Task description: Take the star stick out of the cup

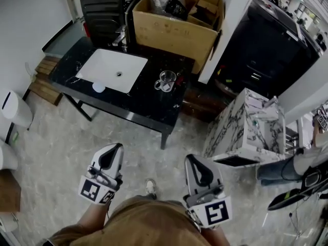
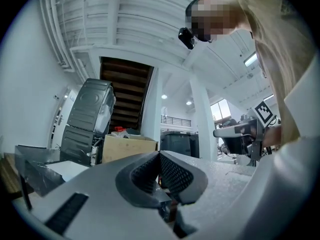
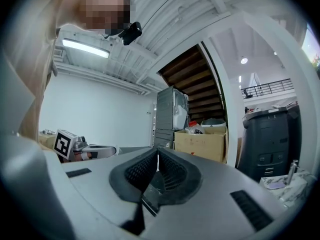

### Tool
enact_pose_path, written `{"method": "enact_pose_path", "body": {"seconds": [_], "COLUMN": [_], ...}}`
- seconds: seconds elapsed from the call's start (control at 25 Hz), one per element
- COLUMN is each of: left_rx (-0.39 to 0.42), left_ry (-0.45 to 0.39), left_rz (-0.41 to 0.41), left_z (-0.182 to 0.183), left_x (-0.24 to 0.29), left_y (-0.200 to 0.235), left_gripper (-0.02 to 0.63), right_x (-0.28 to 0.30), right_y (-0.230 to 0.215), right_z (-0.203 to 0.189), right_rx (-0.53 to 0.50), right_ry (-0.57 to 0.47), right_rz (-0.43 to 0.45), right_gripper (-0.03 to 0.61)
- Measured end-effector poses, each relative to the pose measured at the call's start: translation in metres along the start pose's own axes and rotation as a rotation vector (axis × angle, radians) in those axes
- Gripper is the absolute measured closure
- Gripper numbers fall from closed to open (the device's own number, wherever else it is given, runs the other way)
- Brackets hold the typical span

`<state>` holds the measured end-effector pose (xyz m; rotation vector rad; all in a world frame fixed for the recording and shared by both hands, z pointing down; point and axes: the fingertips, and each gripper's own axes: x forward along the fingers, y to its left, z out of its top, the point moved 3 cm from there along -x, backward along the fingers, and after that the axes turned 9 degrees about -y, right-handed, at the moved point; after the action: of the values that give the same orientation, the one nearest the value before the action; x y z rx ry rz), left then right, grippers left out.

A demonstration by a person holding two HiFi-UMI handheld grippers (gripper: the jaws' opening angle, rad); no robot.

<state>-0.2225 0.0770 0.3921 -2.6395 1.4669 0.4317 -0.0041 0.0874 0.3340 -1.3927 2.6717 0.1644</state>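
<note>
A clear glass cup [image 1: 166, 80] stands on the black marble table [image 1: 148, 104], to the right of the sink. Something thin and reddish shows at its right rim, too small to tell as the star stick. My left gripper [image 1: 114, 148] is low in the head view, over the floor and well short of the table, its jaws shut with nothing between them [image 2: 159, 154]. My right gripper [image 1: 192, 160] is beside it, also over the floor and apart from the cup, pads together and empty [image 3: 158, 151]. Neither gripper view shows the cup.
A white sink [image 1: 113, 68] is set in the table's left half, with a small white disc [image 1: 99, 87] at its front. Behind the table stand a cardboard box [image 1: 177, 29] and a dark ribbed case [image 1: 102, 9]. A marble-patterned cabinet [image 1: 251, 127] and a black bin [image 1: 266, 45] stand at the right.
</note>
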Motion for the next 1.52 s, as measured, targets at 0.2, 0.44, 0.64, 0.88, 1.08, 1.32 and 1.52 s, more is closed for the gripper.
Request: {"method": "enact_pose_path", "body": {"seconds": [0.2, 0.44, 0.64, 0.88, 1.08, 1.32, 1.52], "left_rx": [-0.014, -0.034, -0.033, -0.027, -0.002, 0.026, 0.047], "left_ry": [-0.008, -0.003, 0.006, 0.034, 0.039, 0.017, 0.022], "left_rz": [-0.028, -0.042, -0.068, -0.071, -0.058, -0.02, 0.01], "left_z": [-0.002, -0.009, -0.013, -0.016, -0.019, -0.016, -0.022], "left_x": [0.009, 0.013, 0.021, 0.03, 0.05, 0.088, 0.112], "left_y": [0.015, 0.024, 0.02, 0.013, 0.006, -0.006, -0.009], "left_gripper": [0.614, 0.614, 0.614, 0.614, 0.614, 0.614, 0.614], "right_x": [0.011, 0.024, 0.024, 0.024, 0.029, 0.047, 0.056], "right_y": [-0.002, 0.001, -0.006, -0.02, -0.044, -0.089, -0.117], "right_z": [0.005, 0.005, 0.003, -0.001, -0.004, 0.0, -0.001], "right_rx": [-0.027, -0.035, -0.029, -0.004, 0.018, 0.021, 0.038], "right_ry": [-0.024, -0.013, -0.022, -0.034, -0.053, -0.078, -0.089], "right_rz": [-0.059, -0.062, -0.083, -0.088, -0.072, -0.027, -0.005], "right_gripper": [0.575, 0.575, 0.575, 0.575, 0.575, 0.575, 0.575]}}
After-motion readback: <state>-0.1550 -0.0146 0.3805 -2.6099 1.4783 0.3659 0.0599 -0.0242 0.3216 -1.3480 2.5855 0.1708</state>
